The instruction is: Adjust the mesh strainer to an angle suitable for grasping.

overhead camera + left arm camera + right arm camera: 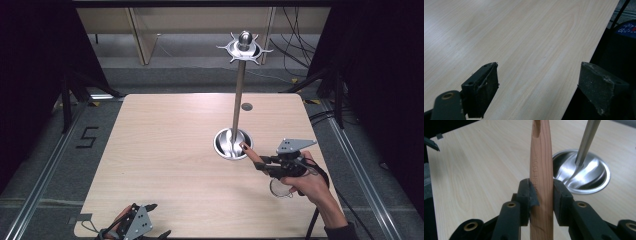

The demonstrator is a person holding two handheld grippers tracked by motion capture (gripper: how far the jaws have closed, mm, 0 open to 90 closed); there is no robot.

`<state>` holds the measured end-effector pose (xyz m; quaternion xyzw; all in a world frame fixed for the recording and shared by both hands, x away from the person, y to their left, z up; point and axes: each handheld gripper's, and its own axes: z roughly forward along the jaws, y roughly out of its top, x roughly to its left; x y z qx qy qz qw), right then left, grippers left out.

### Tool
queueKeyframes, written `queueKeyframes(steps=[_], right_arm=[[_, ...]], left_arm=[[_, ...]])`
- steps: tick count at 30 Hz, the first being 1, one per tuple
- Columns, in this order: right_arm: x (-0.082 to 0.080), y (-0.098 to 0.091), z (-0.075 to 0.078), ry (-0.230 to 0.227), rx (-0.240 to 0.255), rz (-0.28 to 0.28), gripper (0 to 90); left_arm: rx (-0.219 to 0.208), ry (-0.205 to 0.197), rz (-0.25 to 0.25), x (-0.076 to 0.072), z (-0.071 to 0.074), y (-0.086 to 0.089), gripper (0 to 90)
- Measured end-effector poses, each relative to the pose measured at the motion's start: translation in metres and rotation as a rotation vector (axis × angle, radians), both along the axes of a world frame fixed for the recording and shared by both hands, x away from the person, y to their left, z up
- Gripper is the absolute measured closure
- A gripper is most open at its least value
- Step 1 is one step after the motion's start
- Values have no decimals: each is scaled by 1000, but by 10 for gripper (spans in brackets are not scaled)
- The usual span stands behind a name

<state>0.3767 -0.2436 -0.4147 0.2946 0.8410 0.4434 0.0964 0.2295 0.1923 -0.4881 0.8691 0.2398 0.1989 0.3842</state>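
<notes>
Beside the shiny stand's round dish (pixel 589 173), which holds just its pole (pixel 238 102), my right claw (pixel 541 195) squeezes a long, smooth wooden handle (pixel 541 170). My left claw (pixel 539 92) gapes wide.

The high view looks forward and down from above the near edge of the table (pixel 165 150), taking in all of it. The left gripper view sits low and close at the table's 7 o'clock corner, facing its side edge. The right gripper view, close at 4 o'clock, faces the steel stand (pixel 584 170), which it shares with the high view.
</notes>
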Motion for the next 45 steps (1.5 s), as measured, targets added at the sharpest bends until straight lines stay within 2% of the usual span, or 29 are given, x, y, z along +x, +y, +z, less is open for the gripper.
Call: queueKeyframes(steps=[1,2,4,5,6,8,9,10,12,13,15,16,17,19,20,23,25,26,28,29,34,35,36,39,45], right_arm=[[0,1,4,6,9,-6,714],[1,1,7,-17,23,-8,714],[3,2,16,-22,33,-10,714],[5,2,20,-55,46,-12,714],[4,2,25,-42,48,-6,714],[5,3,33,-82,72,-9,714],[5,3,33,-82,72,-9,714],[7,5,43,-110,87,-8,714],[7,6,46,-104,104,-8,714],[9,6,59,-130,117,-8,714],[10,6,64,-140,126,-17,714],[12,6,75,-162,140,-19,714],[14,6,79,-170,142,-18,714],[18,6,90,-218,165,-24,714],[18,6,90,-218,165,-24,714],[19,6,107,-216,184,-44,714],[22,6,114,-252,186,-39,714],[22,7,118,-250,200,-45,714],[24,7,125,-276,202,-48,714],[24,7,129,-270,206,-51,714],[26,5,148,-307,239,-54,714],[25,5,152,-299,248,-47,714],[25,5,155,-308,240,-46,714],[27,2,163,-331,249,-62,714],[33,-3,169,-321,269,-79,714]], left_arm=[[-1,0,1,0,0,0,157],[-1,-2,2,0,0,0,157],[0,-1,2,0,0,0,157],[-1,-1,1,0,0,0,157],[-4,2,1,0,0,0,157],[3,-2,3,0,0,0,156],[3,-2,3,0,0,0,157],[-2,-1,0,0,0,0,156],[4,3,0,0,1,1,157],[4,-5,4,0,1,0,156],[5,-4,3,0,1,1,156],[3,-1,1,0,0,1,157],[-2,11,-5,0,0,0,157],[6,7,-5,0,0,0,157],[6,7,-5,0,0,0,156],[-7,6,0,0,0,0,157],[-4,3,0,0,0,0,157],[-5,3,0,0,0,0,157],[-4,3,0,0,0,0,157],[-4,3,0,0,0,0,157],[6,-3,2,1,0,0,157],[6,-3,2,1,0,0,157],[5,-1,2,1,0,0,157],[-3,3,-2,0,0,0,157],[4,0,1,1,0,0,157]])
